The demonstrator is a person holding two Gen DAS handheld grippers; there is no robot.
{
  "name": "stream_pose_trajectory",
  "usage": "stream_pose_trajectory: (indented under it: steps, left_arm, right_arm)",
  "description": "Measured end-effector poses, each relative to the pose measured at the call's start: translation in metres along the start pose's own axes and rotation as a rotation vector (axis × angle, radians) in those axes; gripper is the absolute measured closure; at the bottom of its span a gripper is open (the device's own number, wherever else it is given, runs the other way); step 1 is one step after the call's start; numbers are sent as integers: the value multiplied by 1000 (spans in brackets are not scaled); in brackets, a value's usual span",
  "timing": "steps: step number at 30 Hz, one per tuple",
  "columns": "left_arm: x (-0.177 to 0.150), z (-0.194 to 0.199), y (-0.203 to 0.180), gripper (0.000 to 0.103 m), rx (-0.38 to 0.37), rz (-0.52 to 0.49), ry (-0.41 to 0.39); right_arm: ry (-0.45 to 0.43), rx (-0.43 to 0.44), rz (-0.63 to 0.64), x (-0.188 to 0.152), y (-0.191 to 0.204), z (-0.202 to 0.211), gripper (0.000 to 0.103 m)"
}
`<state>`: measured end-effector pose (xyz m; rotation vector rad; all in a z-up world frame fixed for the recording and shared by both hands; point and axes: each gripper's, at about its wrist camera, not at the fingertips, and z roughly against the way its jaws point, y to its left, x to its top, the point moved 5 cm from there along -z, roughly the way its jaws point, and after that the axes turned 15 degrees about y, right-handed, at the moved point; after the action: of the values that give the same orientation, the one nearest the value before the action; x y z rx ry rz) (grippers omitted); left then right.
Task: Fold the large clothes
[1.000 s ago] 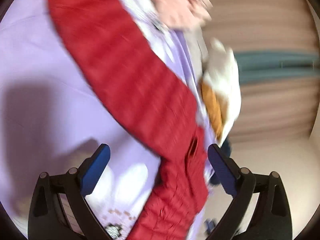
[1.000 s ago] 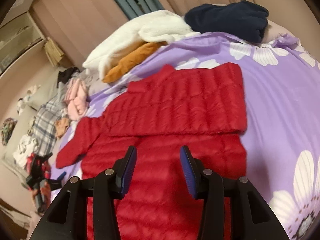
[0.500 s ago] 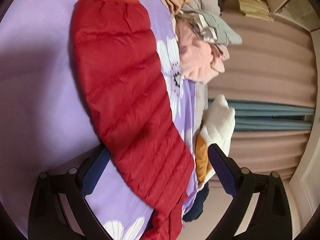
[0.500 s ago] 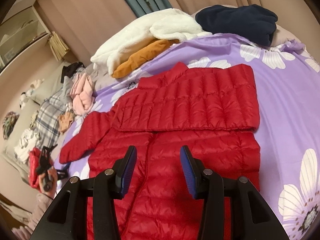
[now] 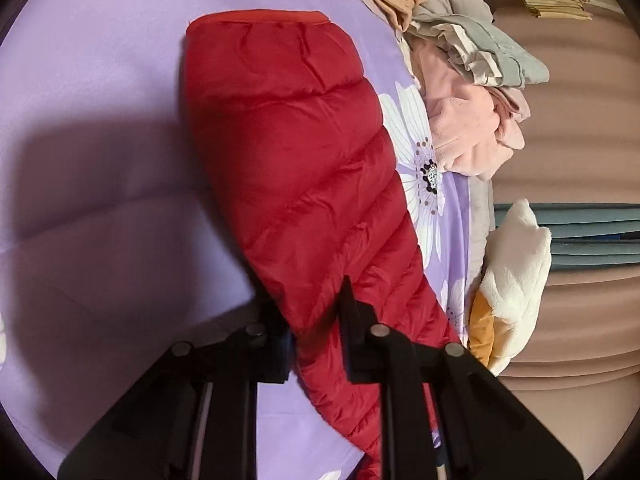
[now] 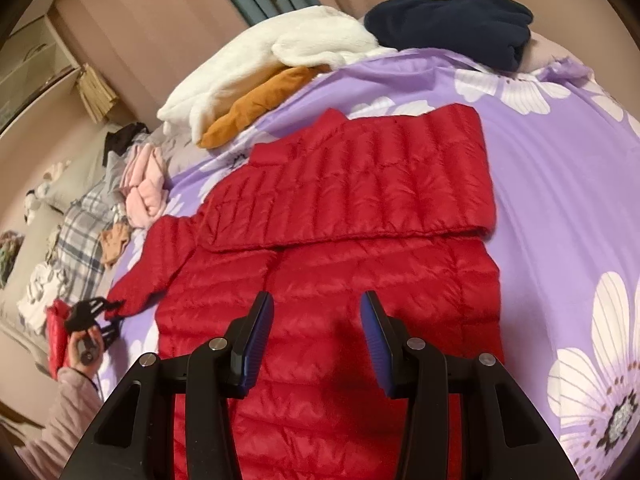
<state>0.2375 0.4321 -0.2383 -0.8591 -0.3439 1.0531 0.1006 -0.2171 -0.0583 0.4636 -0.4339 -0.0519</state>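
Note:
A red quilted down jacket (image 6: 352, 240) lies flat on a purple flowered bedsheet (image 6: 560, 184), its far side folded over the body. Its left sleeve (image 5: 296, 168) stretches out across the sheet. My left gripper (image 5: 316, 320) is shut on this sleeve partway along it; it also shows in the right wrist view (image 6: 92, 316) at the sleeve's end, held by a hand. My right gripper (image 6: 316, 332) is open and empty, hovering over the jacket's lower body.
Piles of clothes line the bed's far edge: a white fleece (image 6: 256, 68), an orange garment (image 6: 256, 108), a navy garment (image 6: 452, 24), pink clothes (image 6: 146, 184), a plaid item (image 6: 80, 232). Curtains (image 6: 160, 20) and a shelf (image 6: 36, 64) stand behind.
My left gripper was open around the sleeve and has now shut on it. My right gripper has drawn back slightly, staying open over the jacket.

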Motion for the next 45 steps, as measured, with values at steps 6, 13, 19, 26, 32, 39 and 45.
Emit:
stream_pose_trajectory:
  steps: [6, 13, 19, 26, 32, 39, 45]
  left_arm:
    - [-29, 23, -53, 94, 133, -202, -43]
    - [-128, 50, -181, 94, 161, -652, -138]
    - [-244, 26, -261, 92, 127, -948, -76]
    - [-379, -64, -296, 92, 184, -1192, 111]
    - [-458, -166, -263, 82, 345, -1314, 307]
    - [-469, -197, -236, 35, 374, -1329, 481]
    - [-422, -155, -214, 29, 354, -1259, 411]
  right_arm:
    - [-10, -10, 3, -5, 0, 5, 58]
    - [-26, 15, -1, -12, -2, 9, 58]
    - [-33, 42, -35, -22, -17, 13, 57]
    - [-54, 64, -102, -30, -43, 24, 57]
    - [-68, 72, -147, -40, -68, 34, 56]
    - [-78, 89, -207, -46, -93, 40, 53]
    - [-63, 155, -217, -35, -93, 32, 53]
